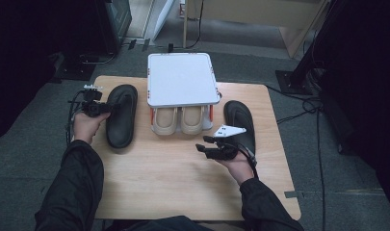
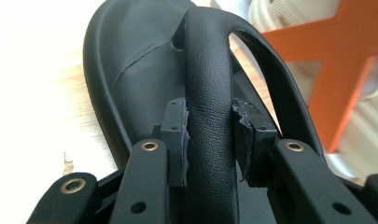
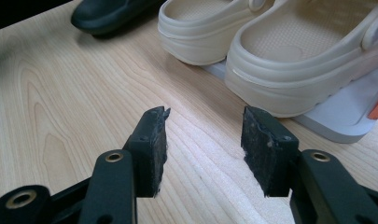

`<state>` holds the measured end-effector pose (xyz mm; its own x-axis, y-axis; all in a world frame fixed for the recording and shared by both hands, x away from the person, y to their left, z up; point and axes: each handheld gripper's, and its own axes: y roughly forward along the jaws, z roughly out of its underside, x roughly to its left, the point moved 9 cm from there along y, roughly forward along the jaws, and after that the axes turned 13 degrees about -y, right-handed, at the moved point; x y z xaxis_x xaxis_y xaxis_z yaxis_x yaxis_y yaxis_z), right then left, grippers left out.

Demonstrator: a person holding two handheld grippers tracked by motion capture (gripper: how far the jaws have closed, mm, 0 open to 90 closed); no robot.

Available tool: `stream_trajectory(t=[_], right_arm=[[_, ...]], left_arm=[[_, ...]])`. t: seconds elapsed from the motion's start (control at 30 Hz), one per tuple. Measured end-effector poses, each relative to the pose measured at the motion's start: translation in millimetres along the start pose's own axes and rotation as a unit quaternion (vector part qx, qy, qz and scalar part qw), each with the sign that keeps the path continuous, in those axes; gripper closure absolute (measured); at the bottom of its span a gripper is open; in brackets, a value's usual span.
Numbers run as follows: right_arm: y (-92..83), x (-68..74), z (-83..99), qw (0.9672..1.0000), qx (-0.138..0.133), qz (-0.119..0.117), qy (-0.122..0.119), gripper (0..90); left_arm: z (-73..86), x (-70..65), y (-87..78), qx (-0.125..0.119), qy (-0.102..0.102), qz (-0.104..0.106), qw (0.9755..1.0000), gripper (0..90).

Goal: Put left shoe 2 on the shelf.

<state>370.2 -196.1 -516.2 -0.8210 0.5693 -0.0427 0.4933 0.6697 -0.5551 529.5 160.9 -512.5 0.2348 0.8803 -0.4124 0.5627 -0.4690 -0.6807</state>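
From above, a wooden table [image 1: 183, 178] carries a small two-tier shoe rack [image 1: 182, 79] with a white top shelf, and a pair of cream clogs [image 1: 178, 120] sits on its lower shelf, toes toward the person. A black sandal [image 1: 121, 115] lies on the table just left of the rack, and a second black sandal [image 1: 240, 122] lies just right of it. The left gripper [image 1: 103, 108] reaches in from the left edge of the table and meets the left sandal at its strap, while the right gripper [image 1: 206, 143] hovers over bare wood in front of the rack, beside the right sandal. In the left gripper view, both pads [image 2: 177, 140] press against the sandal's wide black strap [image 2: 210, 116], one on each side, so this gripper is clenched on the strap; the sole curves away beyond, with the rack's orange side brace [image 2: 336, 79] to the right. In the right gripper view, the jaws stand apart with nothing between them, only wood grain below; the cream clogs rest on the rack's pale lower shelf [image 3: 345, 116] ahead, and the toe of the black sandal shows at the top left.
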Motion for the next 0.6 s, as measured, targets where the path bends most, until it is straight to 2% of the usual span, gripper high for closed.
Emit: stream_trajectory(t=[0.1,0.27,0.4,0.47,0.6], right_arm=[[0.8,-1.3,0.7,1.0,0.001,-0.001,0.003,51.0],[1.7,-1.2,-1.0,1.0,-0.001,-0.002,0.001,51.0],[3.2,-1.0,-1.8,1.0,-0.002,-0.003,-0.002,50.9],[2.9,-0.9,-2.7,1.0,-0.004,-0.003,0.001,50.9],[3.3,-1.0,-3.5,1.0,-0.005,-0.004,0.001,50.9]], left_arm=[[-3.0,-4.3,-9.7,-0.005,-0.001,0.004,1.0,68.3],[-8.2,-8.4,-23.7,-0.013,-0.015,0.007,0.9998,68.2],[-13.9,-14.0,-29.2,-0.025,-0.016,0.007,0.9995,68.3],[-16.4,-16.3,-29.7,-0.02,-0.019,0.009,0.9996,68.2],[-24.5,-21.1,-32.5,-0.019,-0.002,-0.007,0.9998,68.3]])
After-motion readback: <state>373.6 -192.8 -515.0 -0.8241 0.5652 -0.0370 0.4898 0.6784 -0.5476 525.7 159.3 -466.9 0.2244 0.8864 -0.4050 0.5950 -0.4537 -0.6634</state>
